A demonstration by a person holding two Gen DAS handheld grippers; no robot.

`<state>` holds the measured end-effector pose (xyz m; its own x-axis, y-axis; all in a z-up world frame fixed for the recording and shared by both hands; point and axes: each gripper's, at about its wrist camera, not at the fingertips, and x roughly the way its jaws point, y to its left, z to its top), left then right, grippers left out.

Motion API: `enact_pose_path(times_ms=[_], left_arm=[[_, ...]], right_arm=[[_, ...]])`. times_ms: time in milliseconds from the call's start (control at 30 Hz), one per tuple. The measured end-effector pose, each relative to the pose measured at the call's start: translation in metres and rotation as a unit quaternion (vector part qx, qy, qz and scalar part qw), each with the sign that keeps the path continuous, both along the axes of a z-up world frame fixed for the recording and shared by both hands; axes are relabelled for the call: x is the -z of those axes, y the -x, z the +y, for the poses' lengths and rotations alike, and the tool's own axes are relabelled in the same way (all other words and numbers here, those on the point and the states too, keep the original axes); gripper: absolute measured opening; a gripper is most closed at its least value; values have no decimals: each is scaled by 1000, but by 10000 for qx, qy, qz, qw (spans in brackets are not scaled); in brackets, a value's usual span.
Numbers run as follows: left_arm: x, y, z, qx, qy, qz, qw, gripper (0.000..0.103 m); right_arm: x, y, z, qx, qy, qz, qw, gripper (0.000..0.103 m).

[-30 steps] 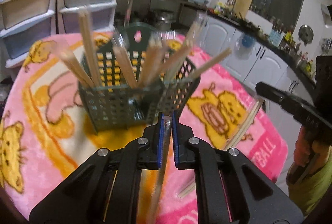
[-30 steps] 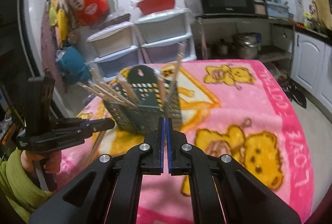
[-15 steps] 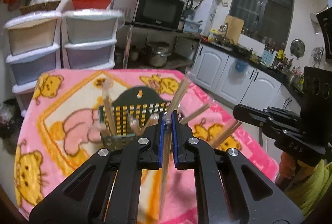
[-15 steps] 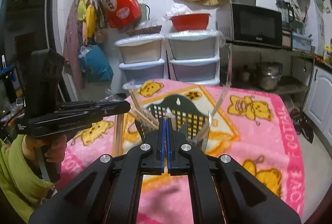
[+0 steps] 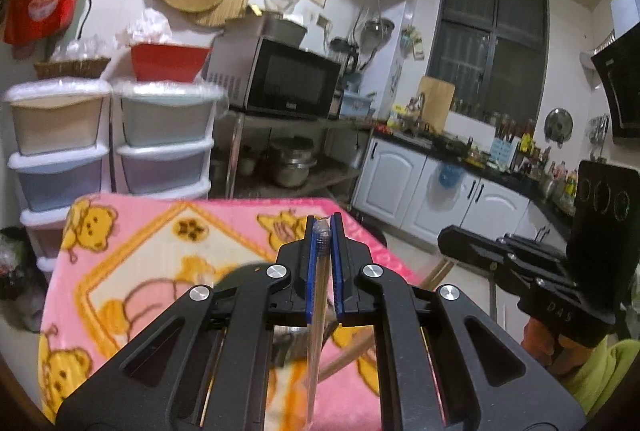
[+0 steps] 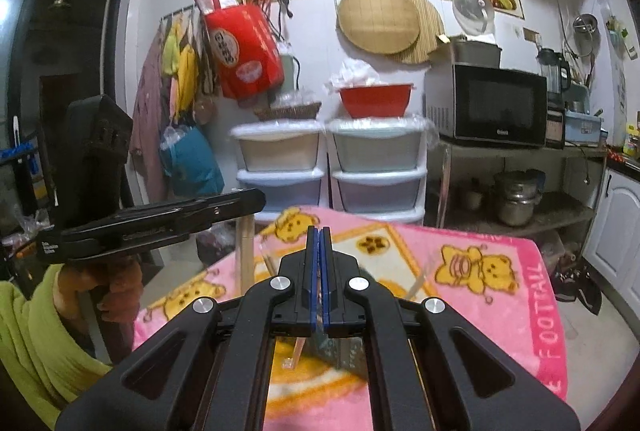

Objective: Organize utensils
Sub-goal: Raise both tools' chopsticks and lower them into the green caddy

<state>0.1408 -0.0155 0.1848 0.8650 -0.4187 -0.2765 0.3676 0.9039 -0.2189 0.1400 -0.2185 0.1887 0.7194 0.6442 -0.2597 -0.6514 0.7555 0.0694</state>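
Above the pink fleece blanket with yellow bear prints (image 5: pixel 132 247), which covers the table, both black hand-held grippers are raised and point toward the kitchen wall.

Left gripper (image 5: pixel 323 231): blue-padded jaws closed almost fully on a pair of wooden chopsticks in a clear plastic sleeve (image 5: pixel 318 295). Sleeve's crimped top sticks out just past the fingertips; the rest hangs down between the gripper's arms toward the blanket. From the right wrist view this gripper (image 6: pixel 256 200) shows side-on, beyond the blanket's left edge, with a pale stick (image 6: pixel 247 251) hanging below its tip. Hand in an orange glove (image 6: pixel 116 287), lime-green sleeve (image 6: pixel 36 343).

Right gripper (image 6: pixel 319 235): blue pads pressed together, nothing seen between them. In the left wrist view it (image 5: pixel 444 239) sits off the blanket's right edge, another pale stick (image 5: pixel 438 269) slanting below its tip; whether it touches that stick, cannot tell.

Dark green perforated plastic utensil basket (image 6: pixel 340 355): on the blanket, directly beneath the right gripper's frame, mostly hidden. Its rounded dark top (image 5: pixel 240 273) peeks above the left gripper's arm. Sleeved chopsticks (image 6: pixel 296 353) lean out of it.

Behind the blanket's far edge: stacked white plastic drawer units (image 6: pixel 376 167), red bowl (image 6: pixel 376 99) on top, black microwave (image 6: pixel 496 107) on a metal shelf to their right.
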Motion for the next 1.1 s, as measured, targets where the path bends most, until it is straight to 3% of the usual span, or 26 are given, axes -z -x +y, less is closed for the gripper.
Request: enact_pose_path(times_ms=[333,567,1100], left_arm=[[-39,-14,1,-173,167,-434,9988,4],[-59,-29,4,-451,182,-661,9966,4],[-72,-71,25,-1158,328,-838,9892,4]], right_arm=[[-35,-4,-4,99,-227,-401,9989,1],[-51,-20,-12,257,-429,-450,9977,2],[-62,-56,-7,375,-481,-446,9971,1]])
